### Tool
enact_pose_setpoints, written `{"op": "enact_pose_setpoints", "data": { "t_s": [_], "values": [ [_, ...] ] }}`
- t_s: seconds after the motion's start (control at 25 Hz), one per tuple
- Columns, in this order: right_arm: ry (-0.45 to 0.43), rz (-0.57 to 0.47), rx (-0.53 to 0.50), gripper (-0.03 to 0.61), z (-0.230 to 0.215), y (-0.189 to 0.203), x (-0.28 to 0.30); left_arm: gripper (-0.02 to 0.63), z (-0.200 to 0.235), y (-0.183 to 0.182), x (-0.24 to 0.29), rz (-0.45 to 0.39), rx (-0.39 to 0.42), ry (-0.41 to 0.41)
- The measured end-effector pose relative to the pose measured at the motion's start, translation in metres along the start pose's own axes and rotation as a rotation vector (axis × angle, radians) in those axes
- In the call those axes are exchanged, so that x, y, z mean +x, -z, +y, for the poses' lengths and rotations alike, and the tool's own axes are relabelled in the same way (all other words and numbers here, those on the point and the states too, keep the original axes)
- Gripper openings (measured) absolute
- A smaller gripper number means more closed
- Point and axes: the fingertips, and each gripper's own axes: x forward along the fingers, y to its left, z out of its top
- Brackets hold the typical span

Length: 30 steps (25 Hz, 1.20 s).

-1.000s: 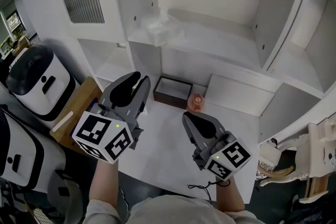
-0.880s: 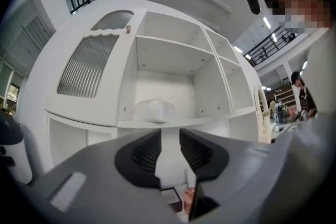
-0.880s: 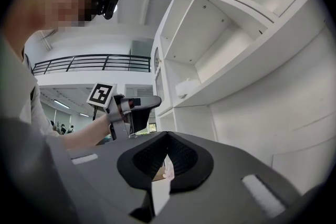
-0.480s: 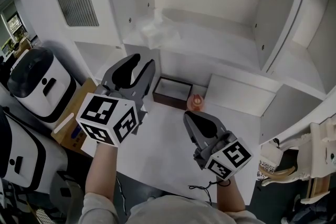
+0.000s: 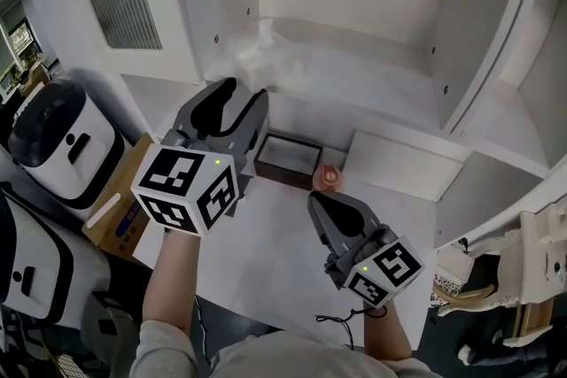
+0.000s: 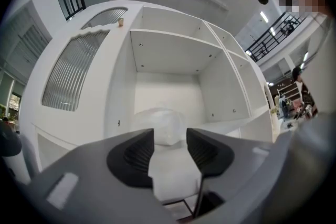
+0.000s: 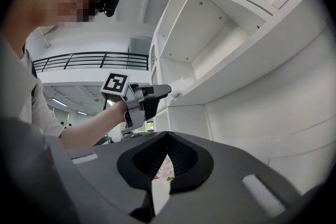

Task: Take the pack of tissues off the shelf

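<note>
Approaching the tissues (image 5: pixel 260 56) at the shelf's (image 5: pixel 381 80) far left, I've just been opening my left gripper (image 5: pixel 234 98) wide, still empty. My right gripper (image 5: pixel 330 206) is closed on nothing. Next I reach in, straddle the pack and close.

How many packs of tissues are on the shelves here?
1. The pack of tissues lies at the left end of the shelf; no other shows, but some compartments are cut off.

Tissue pack (image 5: pixel 260 57) — glossy plastic film; shelf (image 5: pixel 381 82) — matt white.
</note>
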Motion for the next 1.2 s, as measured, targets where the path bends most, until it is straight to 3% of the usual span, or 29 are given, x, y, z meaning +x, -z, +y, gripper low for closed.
{"op": "enact_pose_setpoints", "data": {
  "t_s": [0.32,0.48,0.68,1.2],
  "values": [
    [0.015,-0.006,0.002,0.002,-0.012,-0.003,0.001,0.196,0.005,0.006,0.023,0.026,0.060,-0.038],
    [0.022,-0.006,0.006,0.002,-0.017,-0.001,0.001,0.106,0.005,0.010,0.025,0.044,0.133,-0.052],
    [0.022,-0.002,0.007,0.002,-0.016,0.000,0.002,0.046,0.003,0.003,0.018,-0.006,0.162,-0.054],
    [0.015,-0.006,-0.019,0.002,0.013,-0.004,0.003,0.041,0.000,-0.011,-0.032,-0.084,0.172,-0.061]
  ]
}}
